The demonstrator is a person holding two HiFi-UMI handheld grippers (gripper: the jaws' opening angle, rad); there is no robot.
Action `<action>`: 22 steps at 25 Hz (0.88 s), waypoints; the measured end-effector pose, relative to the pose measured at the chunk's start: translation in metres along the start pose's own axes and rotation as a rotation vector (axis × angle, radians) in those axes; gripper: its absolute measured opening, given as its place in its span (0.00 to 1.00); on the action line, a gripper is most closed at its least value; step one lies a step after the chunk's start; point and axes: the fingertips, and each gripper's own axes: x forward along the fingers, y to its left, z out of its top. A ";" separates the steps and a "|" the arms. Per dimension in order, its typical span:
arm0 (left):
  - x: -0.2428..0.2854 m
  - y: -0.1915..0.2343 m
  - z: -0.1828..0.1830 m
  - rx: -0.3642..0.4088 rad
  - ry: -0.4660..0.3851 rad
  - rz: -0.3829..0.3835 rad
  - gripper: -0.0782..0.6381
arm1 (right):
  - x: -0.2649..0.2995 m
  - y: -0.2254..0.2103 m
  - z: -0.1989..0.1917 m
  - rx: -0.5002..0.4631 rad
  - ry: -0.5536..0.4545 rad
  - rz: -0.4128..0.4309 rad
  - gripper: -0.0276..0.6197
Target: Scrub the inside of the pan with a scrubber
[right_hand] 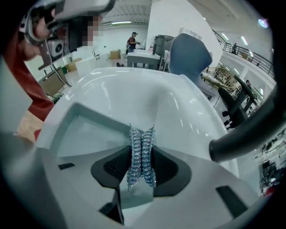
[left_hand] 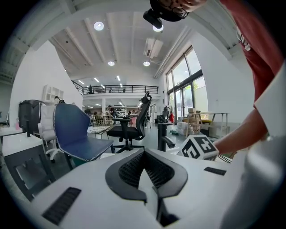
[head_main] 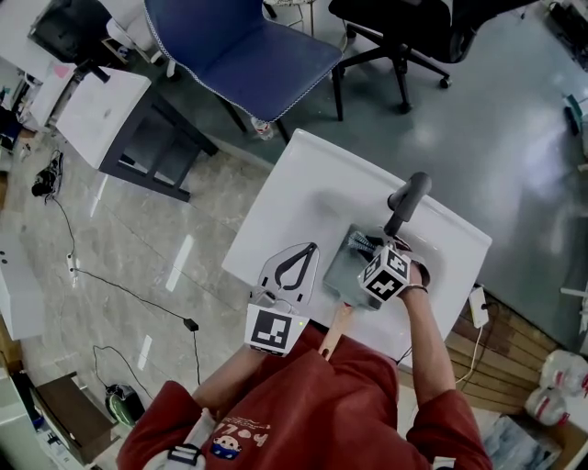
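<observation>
A square grey pan (head_main: 345, 267) with a wooden handle (head_main: 336, 328) lies in the white sink basin (head_main: 312, 197). My right gripper (head_main: 372, 254) hovers over the pan, shut on a steel-wool scrubber (right_hand: 141, 154). In the right gripper view the pan (right_hand: 82, 132) lies just beyond the scrubber, and I cannot tell whether the two touch. My left gripper (head_main: 310, 248) rests to the left of the pan over the white top, its jaws closed tip to tip with nothing between them. In its own view the left gripper (left_hand: 144, 152) points away across the room.
A black faucet (head_main: 409, 200) rises at the far side of the pan, and shows as the faucet (right_hand: 243, 134) on the right. A blue chair (head_main: 243, 46), a black office chair (head_main: 404, 27) and a small white side table (head_main: 101, 115) stand beyond. A power strip (head_main: 478, 307) hangs at the right edge.
</observation>
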 end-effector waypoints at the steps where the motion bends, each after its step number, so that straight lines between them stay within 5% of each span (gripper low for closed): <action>1: 0.000 -0.001 0.000 -0.001 -0.002 -0.001 0.13 | -0.011 0.000 0.003 0.010 -0.015 0.012 0.28; 5: -0.002 -0.002 0.000 -0.027 0.010 -0.004 0.13 | -0.050 0.013 0.012 0.039 -0.064 0.133 0.28; 9: 0.000 -0.002 0.000 0.027 -0.017 -0.013 0.13 | -0.070 0.046 0.011 0.098 -0.083 0.385 0.29; 14: 0.000 -0.004 0.001 -0.007 -0.009 -0.003 0.13 | -0.059 0.080 -0.011 0.144 0.026 0.620 0.29; 18: -0.002 -0.004 -0.002 -0.011 0.000 -0.003 0.13 | -0.054 0.092 -0.012 0.211 0.053 0.729 0.28; 22: -0.002 -0.004 -0.005 -0.007 -0.003 -0.004 0.13 | -0.053 0.093 -0.008 0.237 0.077 0.749 0.28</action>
